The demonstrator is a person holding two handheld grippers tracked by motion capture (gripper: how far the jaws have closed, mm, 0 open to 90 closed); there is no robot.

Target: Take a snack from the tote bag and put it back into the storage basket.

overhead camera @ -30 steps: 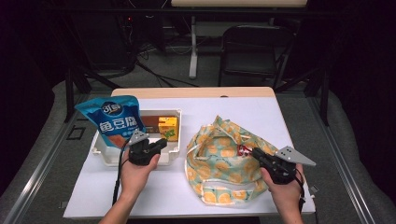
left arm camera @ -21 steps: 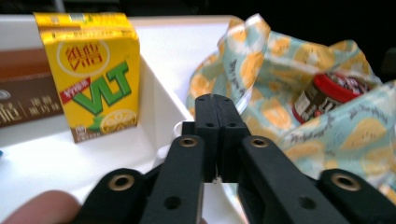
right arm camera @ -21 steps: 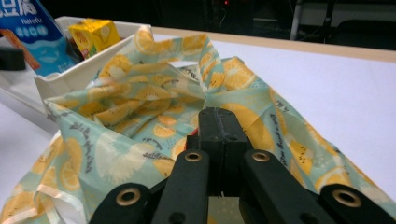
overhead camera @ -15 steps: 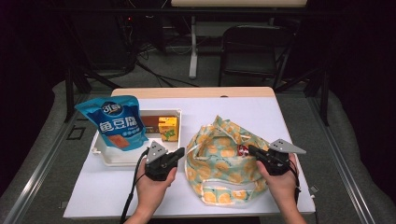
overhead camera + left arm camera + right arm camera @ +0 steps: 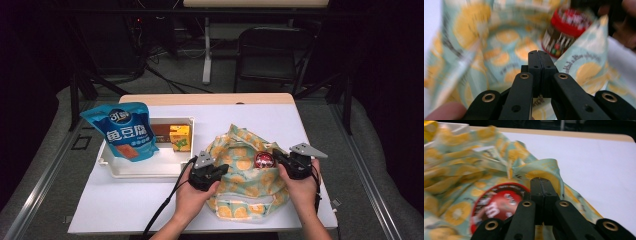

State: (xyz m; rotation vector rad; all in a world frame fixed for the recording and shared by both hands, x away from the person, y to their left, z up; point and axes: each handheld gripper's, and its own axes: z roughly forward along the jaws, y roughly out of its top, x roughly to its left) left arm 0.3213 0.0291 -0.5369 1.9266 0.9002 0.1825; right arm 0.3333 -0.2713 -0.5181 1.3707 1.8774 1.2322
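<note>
Now the red-lidded tub [image 5: 263,160] sits between both tongs, inside the bag [image 5: 245,200].

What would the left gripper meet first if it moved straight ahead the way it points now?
Probably the inner fabric of the orange-print bag, right beyond the shut jaws of the left gripper. The red-lidded candy tub stands farther on, slightly to the side; depth is hard to judge.

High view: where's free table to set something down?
Bare white table behind the fabric bag, out to the far edge; another bare strip at front left, between the white tray and the near edge. Crowded: the tray, and the bag with both tongs at it.
</note>
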